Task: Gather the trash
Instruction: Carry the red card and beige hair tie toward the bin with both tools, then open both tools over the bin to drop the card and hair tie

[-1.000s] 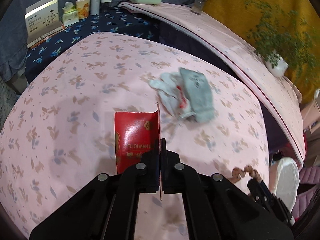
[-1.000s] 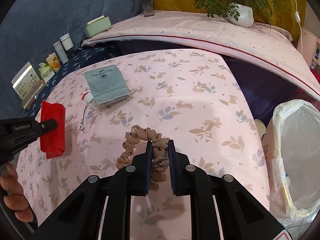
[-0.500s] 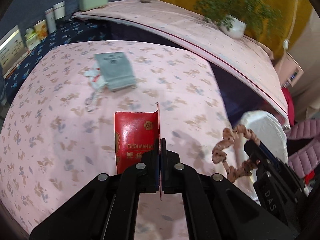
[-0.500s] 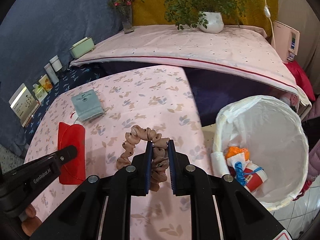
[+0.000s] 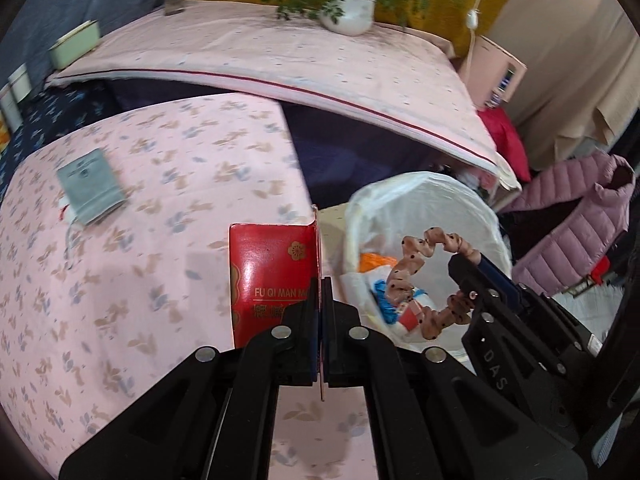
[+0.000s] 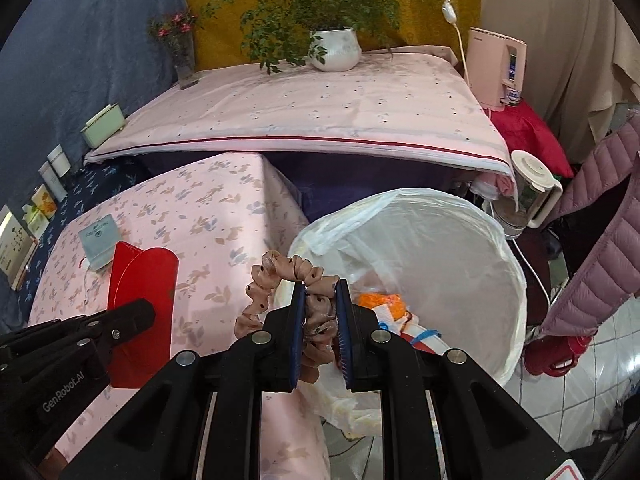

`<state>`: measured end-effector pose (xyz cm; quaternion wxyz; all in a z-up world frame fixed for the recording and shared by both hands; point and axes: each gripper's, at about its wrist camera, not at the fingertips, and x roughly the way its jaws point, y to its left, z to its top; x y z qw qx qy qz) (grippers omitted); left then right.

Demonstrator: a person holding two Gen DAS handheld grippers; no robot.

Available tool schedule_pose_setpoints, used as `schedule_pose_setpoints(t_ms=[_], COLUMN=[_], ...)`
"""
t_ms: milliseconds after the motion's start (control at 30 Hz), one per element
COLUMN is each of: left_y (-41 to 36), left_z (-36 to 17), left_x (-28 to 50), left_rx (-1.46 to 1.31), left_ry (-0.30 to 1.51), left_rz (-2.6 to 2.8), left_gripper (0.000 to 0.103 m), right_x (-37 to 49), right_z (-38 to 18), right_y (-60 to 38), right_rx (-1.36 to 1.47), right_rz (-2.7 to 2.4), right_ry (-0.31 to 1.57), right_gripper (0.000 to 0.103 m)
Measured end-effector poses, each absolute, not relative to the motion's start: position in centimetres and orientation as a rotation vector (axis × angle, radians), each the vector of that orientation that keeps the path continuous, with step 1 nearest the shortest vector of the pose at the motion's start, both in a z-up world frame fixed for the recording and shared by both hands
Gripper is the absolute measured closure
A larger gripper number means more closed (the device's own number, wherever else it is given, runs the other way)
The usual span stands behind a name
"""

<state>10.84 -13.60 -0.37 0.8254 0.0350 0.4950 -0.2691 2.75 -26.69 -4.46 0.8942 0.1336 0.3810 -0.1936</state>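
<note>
Beside the counter (image 6: 224, 216) edge, the bin (image 6: 460, 216) gapes; right claw (image 6: 320, 322) clenches a scrunchie (image 6: 280, 268) over its rim, left claw (image 5: 321, 312) clamps a red envelope (image 5: 272, 276) beside it.

At lower centre the right gripper (image 6: 319, 312) pinches a pink dotted scrunchie (image 6: 280, 280) between blue pads, above the near rim of a white-lined trash bin (image 6: 460, 240) that fills the centre right and holds orange and white scraps. At lower left the left gripper (image 6: 136, 316) clamps a red envelope (image 6: 144, 280) over the pink floral tablecloth (image 6: 208, 216).
</note>
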Motion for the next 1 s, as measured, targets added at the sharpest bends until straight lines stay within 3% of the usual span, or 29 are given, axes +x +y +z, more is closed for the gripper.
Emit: schedule_pose_setpoints(t_ms=[567,667,733,800,1000], left_y=[-22.8,-23.5,-23.5,-23.3,-22.4], left_z=[0.5,0.2,0.1,0.2,0.7], left_x=[10.3,10.6,10.7,10.8,11.4], left_rx=[0.099,0.100,0.094,0.092,0.115], left_ry=[1.104,1.124,1.122,1.110,1.076], left_rz=[-0.867,-0.872,-0.858,-0.845,-0.793], left_gripper=[0.101,0.090,0.065,0.058,0.057], right_x=[0.3,0.2,0.3,0.4,0.9], right_z=[-5.0,-5.1,-5.2,-5.2,-5.1], right_y=[-33.6,-34.0,-34.2,-34.2,-34.1], right_rx=[0.355,0.361,0.364,0.363,0.366], right_rz=[-0.554,-0.564,-0.564,-0.562,-0.563], right_ry=[0.789,0.790,0.795,0.798,0.794], right_gripper=[0.089,0.088,0.087,0.083,0.081])
